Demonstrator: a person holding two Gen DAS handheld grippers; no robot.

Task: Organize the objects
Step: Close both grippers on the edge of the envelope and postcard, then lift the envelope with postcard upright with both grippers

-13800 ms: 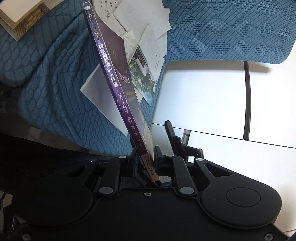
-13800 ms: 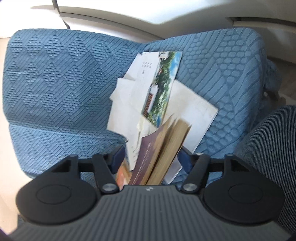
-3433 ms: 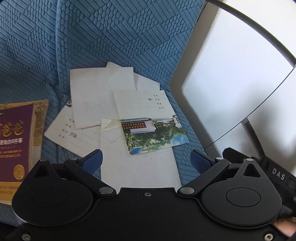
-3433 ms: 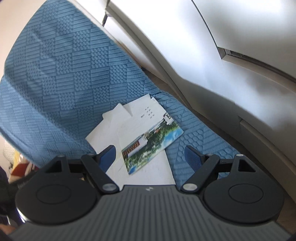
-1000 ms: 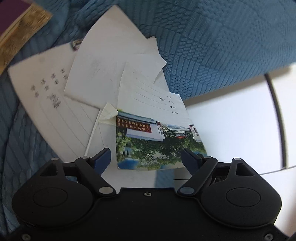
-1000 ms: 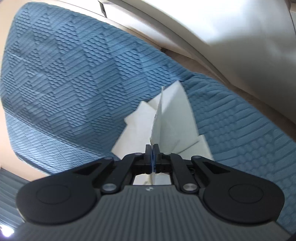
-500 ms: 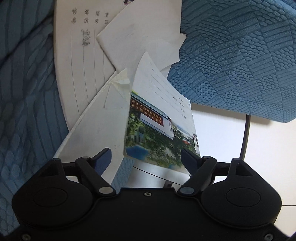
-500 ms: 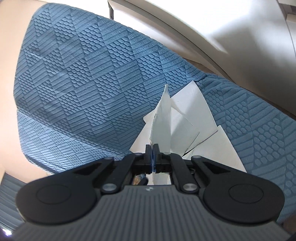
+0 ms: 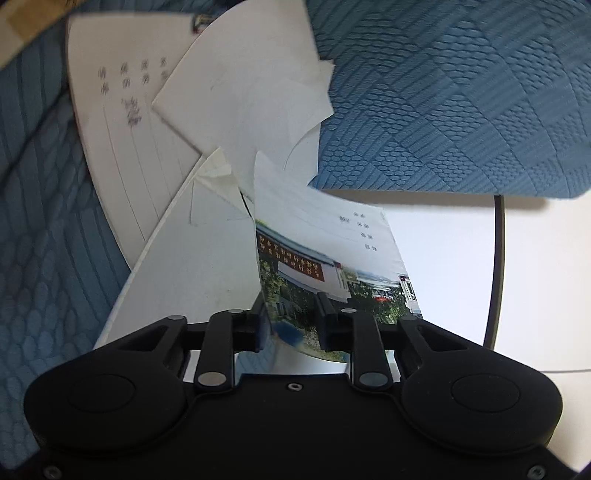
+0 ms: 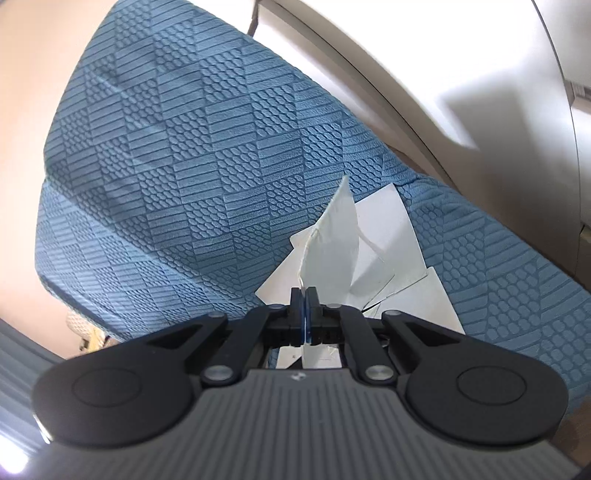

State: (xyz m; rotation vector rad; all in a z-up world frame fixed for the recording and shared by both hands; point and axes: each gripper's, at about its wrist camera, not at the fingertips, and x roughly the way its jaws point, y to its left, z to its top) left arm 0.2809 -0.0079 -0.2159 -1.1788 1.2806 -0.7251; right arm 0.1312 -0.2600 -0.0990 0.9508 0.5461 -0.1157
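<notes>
A pile of white papers (image 9: 192,266) and a lined sheet (image 9: 110,129) lies on a blue patterned cushion (image 9: 443,92). On top is a picture card (image 9: 332,266) showing a building and trees, tilted up off the pile. My left gripper (image 9: 293,325) is closing on the card's near end. The card bends between the jaws, a gap still shows and the pads are not clamped. In the right wrist view my right gripper (image 10: 306,314) is shut on a white sheet (image 10: 332,243), seen edge-on and lifted above the other papers (image 10: 388,236).
A tan book corner (image 9: 14,22) shows at the top left. White floor or furniture (image 9: 535,277) with a dark seam lies past the cushion's edge. In the right wrist view the blue cushion (image 10: 184,147) rises behind, with pale furniture (image 10: 443,55) to the right.
The left jaws have drawn in from wide open to close around the picture card's near end. The right gripper has risen, still shut on the white sheet.
</notes>
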